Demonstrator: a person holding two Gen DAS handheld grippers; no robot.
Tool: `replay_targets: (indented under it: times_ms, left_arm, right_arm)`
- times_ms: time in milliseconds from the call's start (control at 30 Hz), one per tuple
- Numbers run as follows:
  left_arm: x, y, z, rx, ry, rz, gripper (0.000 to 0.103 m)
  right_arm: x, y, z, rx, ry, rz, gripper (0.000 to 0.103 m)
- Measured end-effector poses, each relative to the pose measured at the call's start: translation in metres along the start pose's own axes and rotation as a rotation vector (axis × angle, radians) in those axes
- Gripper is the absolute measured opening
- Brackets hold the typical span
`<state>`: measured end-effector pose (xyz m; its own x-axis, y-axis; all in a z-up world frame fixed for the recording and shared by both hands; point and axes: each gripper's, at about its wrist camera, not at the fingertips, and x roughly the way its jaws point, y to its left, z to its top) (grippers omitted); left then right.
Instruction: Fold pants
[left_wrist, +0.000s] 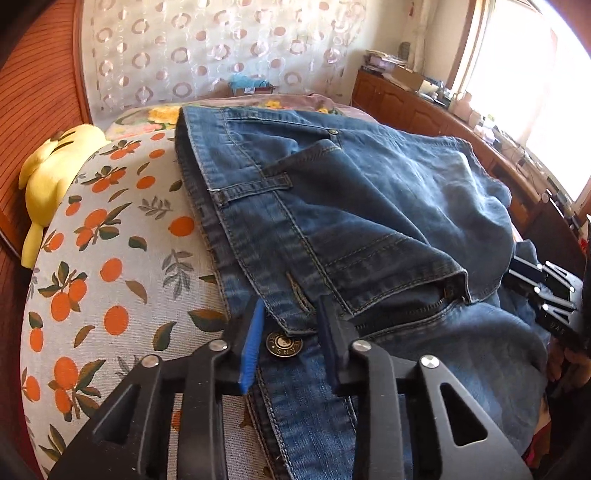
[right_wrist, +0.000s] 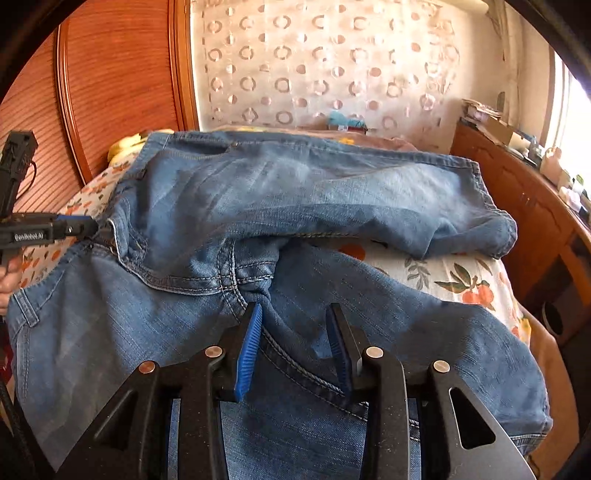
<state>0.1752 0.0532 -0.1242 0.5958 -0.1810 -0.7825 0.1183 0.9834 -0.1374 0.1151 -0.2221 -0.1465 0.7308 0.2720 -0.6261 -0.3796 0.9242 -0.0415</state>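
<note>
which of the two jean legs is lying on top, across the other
The far leg of the blue denim jeans: it is folded over the crotch and stretches right. The near leg lies beneath it, beside the right gripper.

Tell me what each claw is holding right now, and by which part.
Nothing is held. The left claw stands open around the jeans' waistband button; the right claw stands open over the crotch seam.

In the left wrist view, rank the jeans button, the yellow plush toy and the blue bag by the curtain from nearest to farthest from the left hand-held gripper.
1. Jeans button: right between the left hand-held gripper's fingers, on the waistband.
2. Yellow plush toy: off to the left, at the edge of the orange-print bed cover.
3. Blue bag: straight ahead at the far end, against the curtain.
</note>
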Motion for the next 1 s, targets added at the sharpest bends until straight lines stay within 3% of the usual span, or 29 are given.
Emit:
replay_targets:
  times_ms: [233, 533, 667, 833, 1000]
  left_arm:
    - [-0.006, -0.01, -0.007, 0.079, -0.014, 0.05, 0.008]
    - [-0.057, 0.006, -0.006, 0.04, -0.141, 0.073, 0.007]
    - [-0.059, 0.013, -0.008, 0.041, -0.128, 0.088, 0.007]
    - [-0.055, 0.011, -0.019, 0.034, -0.101, 0.07, 0.009]
    - [-0.069, 0.007, -0.041, 0.033, -0.099, 0.042, 0.037]
  right_arm:
    - [0.007, -0.011, -0.002, 0.035, 0.002, 0.027, 0.037]
    - [0.008, -0.012, -0.002, 0.041, -0.006, 0.023, 0.037]
    - [0.008, -0.012, -0.002, 0.04, -0.006, 0.023, 0.037]
    - [0.008, -0.014, -0.002, 0.041, -0.003, 0.022, 0.037]
    - [0.008, -0.014, -0.002, 0.039, 0.0, 0.024, 0.037]
